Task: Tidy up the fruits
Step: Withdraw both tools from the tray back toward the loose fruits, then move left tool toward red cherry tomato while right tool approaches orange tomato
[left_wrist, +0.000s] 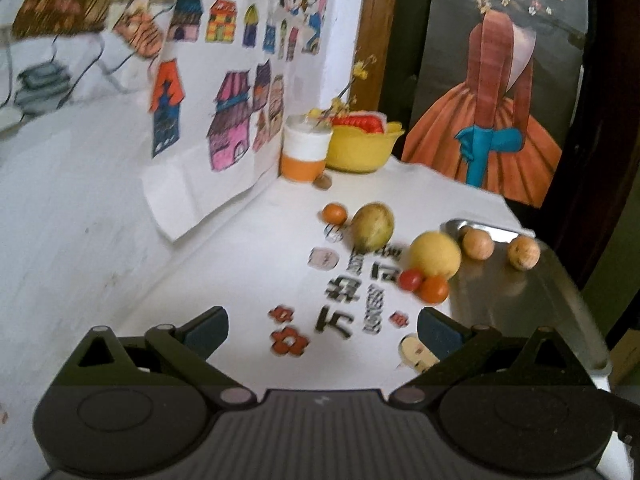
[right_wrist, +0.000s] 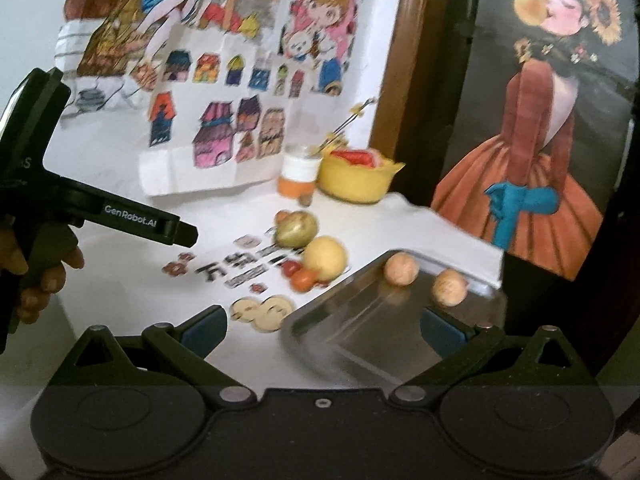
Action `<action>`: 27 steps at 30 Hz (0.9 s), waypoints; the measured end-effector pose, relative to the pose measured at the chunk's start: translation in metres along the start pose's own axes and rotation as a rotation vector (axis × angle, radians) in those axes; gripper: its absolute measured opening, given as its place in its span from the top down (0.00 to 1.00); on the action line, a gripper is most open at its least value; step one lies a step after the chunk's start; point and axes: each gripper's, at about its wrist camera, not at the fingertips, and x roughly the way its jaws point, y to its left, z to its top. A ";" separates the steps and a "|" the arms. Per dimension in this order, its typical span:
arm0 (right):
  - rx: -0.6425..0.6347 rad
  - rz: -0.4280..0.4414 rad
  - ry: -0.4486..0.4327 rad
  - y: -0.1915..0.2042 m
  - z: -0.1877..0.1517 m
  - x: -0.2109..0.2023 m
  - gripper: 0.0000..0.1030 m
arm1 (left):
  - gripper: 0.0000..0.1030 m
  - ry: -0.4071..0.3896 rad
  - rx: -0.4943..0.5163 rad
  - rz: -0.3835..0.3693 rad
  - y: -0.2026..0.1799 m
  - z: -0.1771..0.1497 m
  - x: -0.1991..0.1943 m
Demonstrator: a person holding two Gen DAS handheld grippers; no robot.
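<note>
Both grippers (left_wrist: 322, 334) (right_wrist: 322, 332) wide apart; 2 fruits (left_wrist: 478, 243) in tray (left_wrist: 520, 300).

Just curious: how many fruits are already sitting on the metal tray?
2: one tan round fruit near the tray's far corner, another to its right. None seem hidden.

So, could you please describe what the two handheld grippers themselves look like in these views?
Both are matte black, with triangular linkage arms, silver pivot pins, round housings and a ribbed centre plate. The left gripper and right gripper each carry dark blue finger pads. In the right wrist view, the left unit's side shows white "GenRobot.AI" lettering and a pistol-style handle. No cables or sleeves are visible.
</note>
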 end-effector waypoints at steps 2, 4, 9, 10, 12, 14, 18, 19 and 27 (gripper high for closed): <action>-0.004 0.015 0.020 0.007 -0.001 0.004 0.01 | 0.00 0.016 -0.001 0.010 0.007 -0.005 0.001; -0.007 0.032 0.039 0.013 -0.002 0.010 0.01 | 0.00 0.028 -0.003 0.017 0.013 -0.008 0.003; -0.006 0.072 0.085 0.027 -0.002 0.023 0.01 | 0.00 0.054 -0.018 0.037 0.031 -0.015 0.006; -0.008 0.077 0.093 0.030 -0.002 0.026 0.01 | 0.00 0.057 -0.022 0.041 0.034 -0.016 0.007; -0.016 0.085 0.107 0.035 -0.002 0.031 0.01 | 0.00 0.063 -0.029 0.045 0.041 -0.017 0.010; -0.026 0.091 0.118 0.039 -0.001 0.037 0.01 | 0.00 0.066 -0.037 0.048 0.046 -0.018 0.013; -0.038 0.104 0.138 0.046 0.002 0.050 0.01 | 0.00 0.081 -0.056 0.047 0.055 -0.017 0.023; -0.039 0.107 0.142 0.048 0.003 0.053 0.01 | 0.00 0.085 -0.060 0.045 0.056 -0.017 0.026; -0.052 0.128 0.165 0.053 0.008 0.077 0.01 | 0.00 0.111 -0.080 0.023 0.063 -0.013 0.047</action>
